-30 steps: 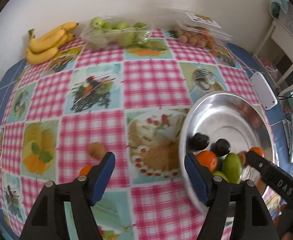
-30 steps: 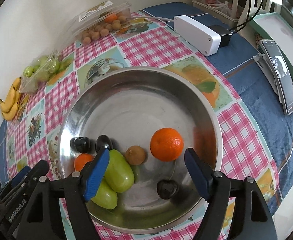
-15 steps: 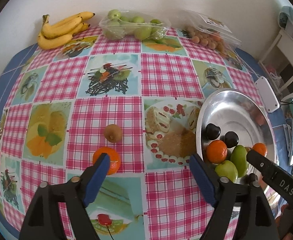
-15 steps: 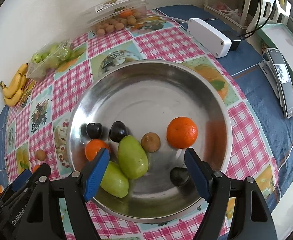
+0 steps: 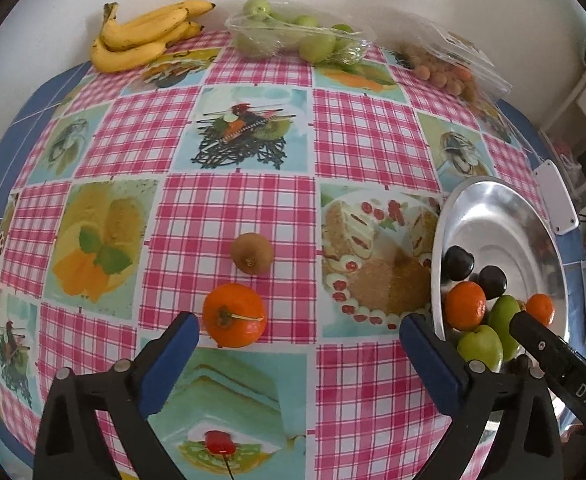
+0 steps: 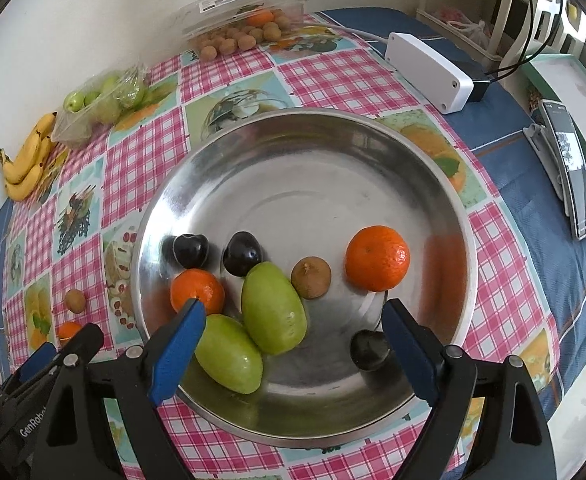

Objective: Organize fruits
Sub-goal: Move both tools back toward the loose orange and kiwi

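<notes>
A steel bowl (image 6: 373, 152) holds two oranges (image 6: 377, 258), two green fruits (image 6: 273, 308), a kiwi (image 6: 311, 278) and three dark plums (image 6: 242, 254). On the checked cloth an orange (image 5: 235, 316) and a kiwi (image 5: 252, 253) lie loose, left of the bowl (image 5: 505, 220). My left gripper (image 5: 299, 344) is open and empty, above the cloth; the loose orange lies just ahead of its left finger. My right gripper (image 6: 291, 334) is open and empty, over the bowl's near side.
Bananas (image 5: 141, 36), a bag of green apples (image 5: 297, 36) and a clear box of small brown fruits (image 5: 449, 68) line the far wall. A white power box (image 6: 429, 66) and a phone (image 6: 571, 176) lie right of the bowl on the blue cloth.
My left gripper has drawn back and swung left, so the loose orange and kiwi now show fully ahead of it. My right gripper has pulled back and up from the bowl.
</notes>
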